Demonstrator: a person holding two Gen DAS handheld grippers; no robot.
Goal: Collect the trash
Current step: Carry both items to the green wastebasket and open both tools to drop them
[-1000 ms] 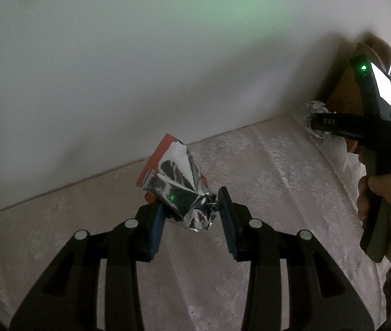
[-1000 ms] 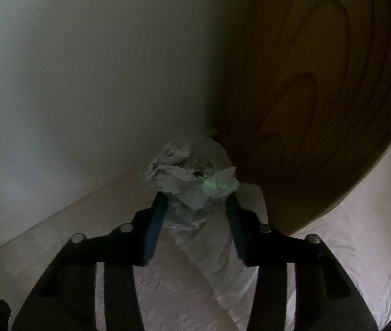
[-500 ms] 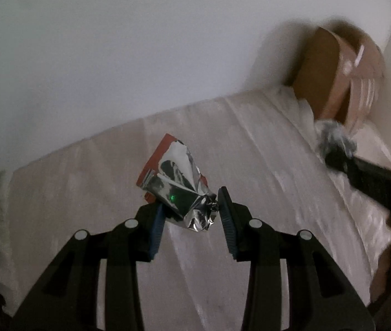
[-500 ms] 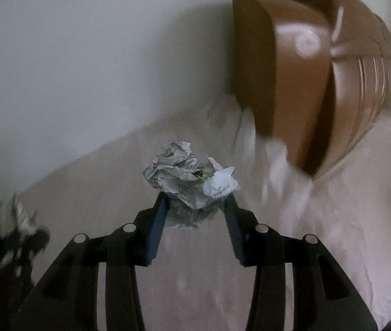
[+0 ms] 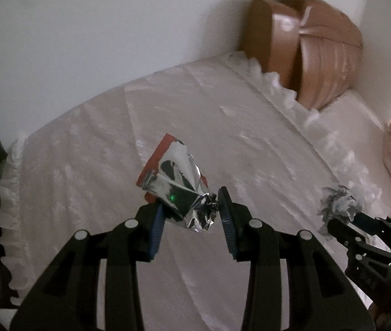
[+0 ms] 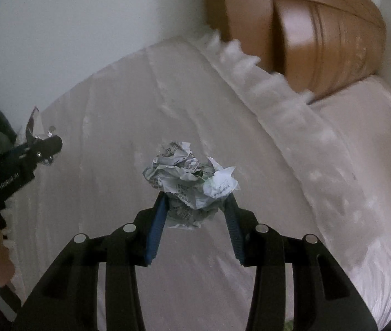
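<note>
Foil wrapper point(image 5: 180, 193), silver with a red edge, sits pinched in the left gripper point(image 5: 190, 215) above the white lace bedspread point(image 5: 250, 138). Beside it the right gripper point(image 6: 195, 215) clamps a crumpled paper ball point(image 6: 190, 182), with the wooden headboard point(image 6: 319, 27) beyond.

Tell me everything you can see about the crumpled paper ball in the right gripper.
The crumpled paper ball is white to grey paper covered in small dark print, with a faint green tint on one flap at its right. It is tightly wadded, with torn, jagged edges sticking out. The right gripper pinches its lower part between blue-padded fingers, holding it in the air above the pale bedspread. The left wrist view shows it too, blurred, at the right.
</note>
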